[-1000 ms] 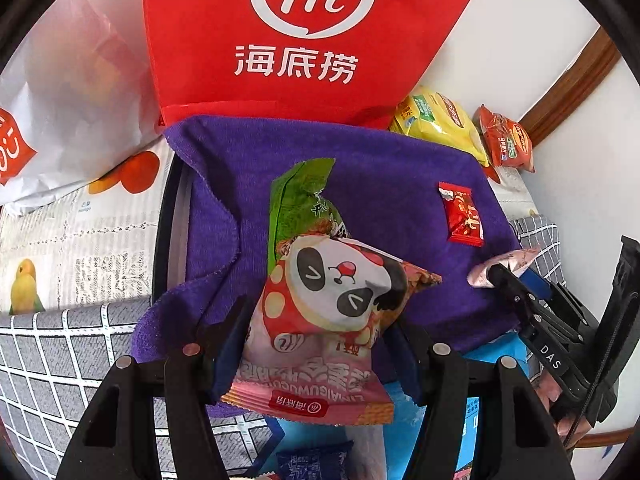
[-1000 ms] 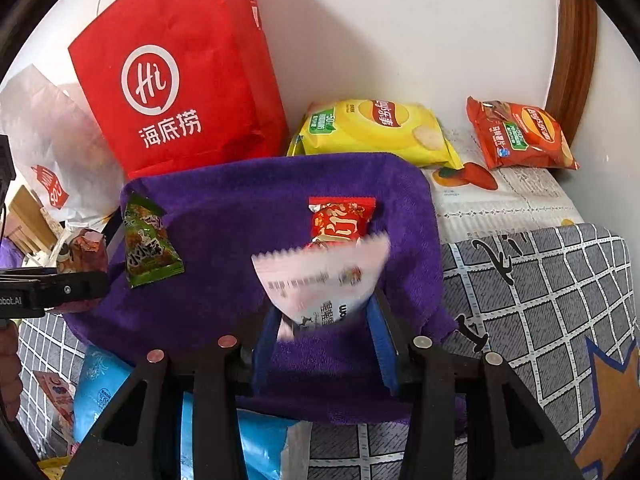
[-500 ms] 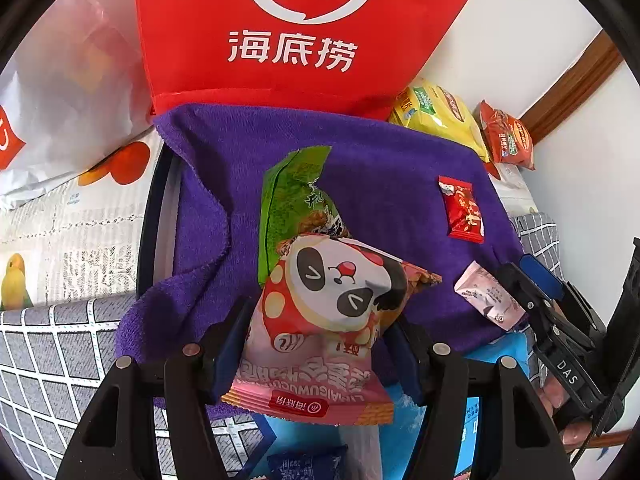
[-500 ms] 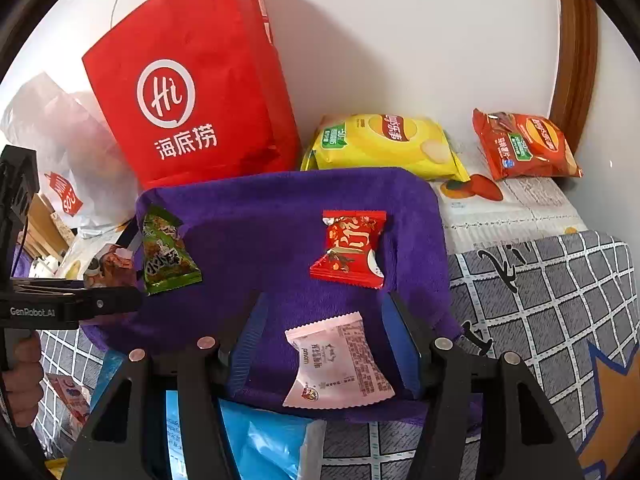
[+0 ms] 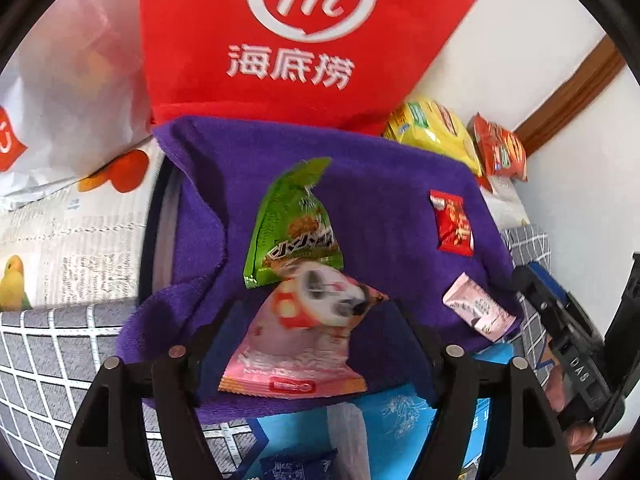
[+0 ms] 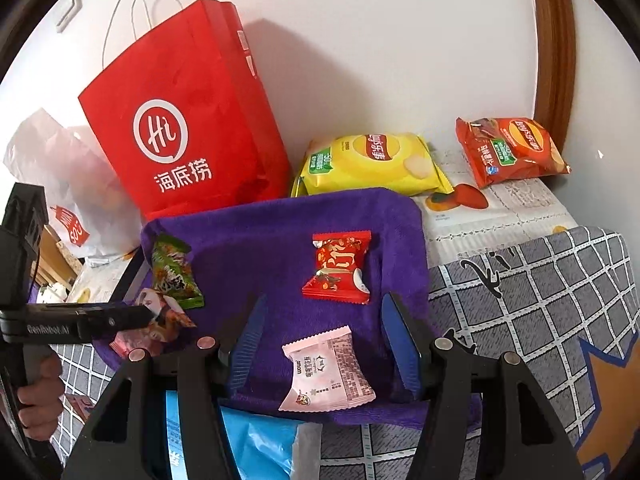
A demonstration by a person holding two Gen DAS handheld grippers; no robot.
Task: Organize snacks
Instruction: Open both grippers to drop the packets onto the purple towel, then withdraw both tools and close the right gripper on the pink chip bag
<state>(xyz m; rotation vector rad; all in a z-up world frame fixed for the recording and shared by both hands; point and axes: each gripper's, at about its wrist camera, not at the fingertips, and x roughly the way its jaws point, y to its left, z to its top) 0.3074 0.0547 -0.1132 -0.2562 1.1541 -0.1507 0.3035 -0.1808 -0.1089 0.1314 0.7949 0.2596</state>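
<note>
A purple cloth (image 5: 380, 208) (image 6: 280, 232) carries several snacks. My left gripper (image 5: 314, 312) hangs over its near edge and its jaws are opening. The pink panda packet (image 5: 308, 332) (image 6: 156, 324) lies blurred between the fingers, and neither pad presses on it. Just beyond it lies a green packet (image 5: 296, 224) (image 6: 174, 276). My right gripper (image 6: 325, 304) is open over the cloth's front. A pale pink packet (image 6: 328, 372) (image 5: 478, 308) lies flat between its fingers, untouched. A red candy packet (image 6: 340, 268) (image 5: 452, 220) lies further back.
A red paper bag (image 6: 188, 120) stands behind the cloth against the wall, a white plastic bag (image 5: 60, 92) to its left. Yellow (image 6: 372, 164) and orange (image 6: 508, 148) chip bags lie at the back right on newspaper. Grey checked fabric (image 6: 540, 300) and a blue packet (image 5: 400, 420) lie nearer.
My right gripper opened and the pale pink packet dropped flat onto the cloth. My left jaws have spread and the panda packet has slumped from upright toward the cloth.
</note>
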